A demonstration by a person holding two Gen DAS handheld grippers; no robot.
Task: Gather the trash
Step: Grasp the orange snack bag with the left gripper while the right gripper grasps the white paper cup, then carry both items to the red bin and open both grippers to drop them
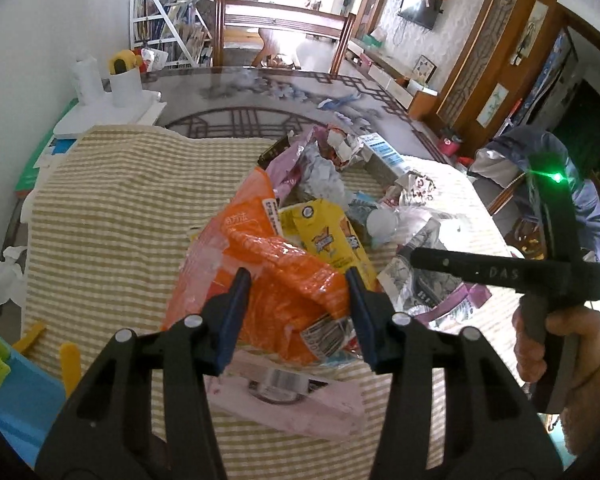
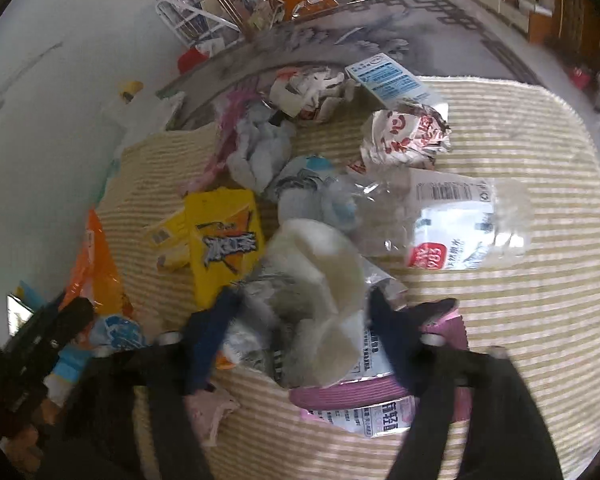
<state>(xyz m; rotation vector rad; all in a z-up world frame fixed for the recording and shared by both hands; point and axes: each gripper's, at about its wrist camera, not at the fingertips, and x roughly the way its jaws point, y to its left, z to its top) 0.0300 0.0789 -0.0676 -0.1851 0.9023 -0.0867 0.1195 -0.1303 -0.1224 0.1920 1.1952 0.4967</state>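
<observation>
A heap of trash lies on a striped cloth (image 1: 120,220). My left gripper (image 1: 297,284) is shut on a crumpled orange wrapper (image 1: 284,280), its blue pads pressing both sides. A yellow snack packet (image 1: 332,236) lies just beyond it and a pink box (image 1: 292,400) just below. In the blurred right wrist view, my right gripper (image 2: 302,308) is shut on a crumpled white and silver wrapper (image 2: 320,280), above a purple-pink packet (image 2: 360,396). A clear plastic bottle (image 2: 460,224) lies beyond to the right, and the yellow snack packet (image 2: 224,240) to the left.
A blue-white carton (image 2: 388,78) and a red-white crumpled wrapper (image 2: 404,136) lie farther back. The cloth covers part of a glass-topped table (image 1: 240,92). White cups (image 1: 126,86) stand at its far left. A blue container (image 1: 16,392) sits at lower left, a wooden chair (image 1: 284,20) behind.
</observation>
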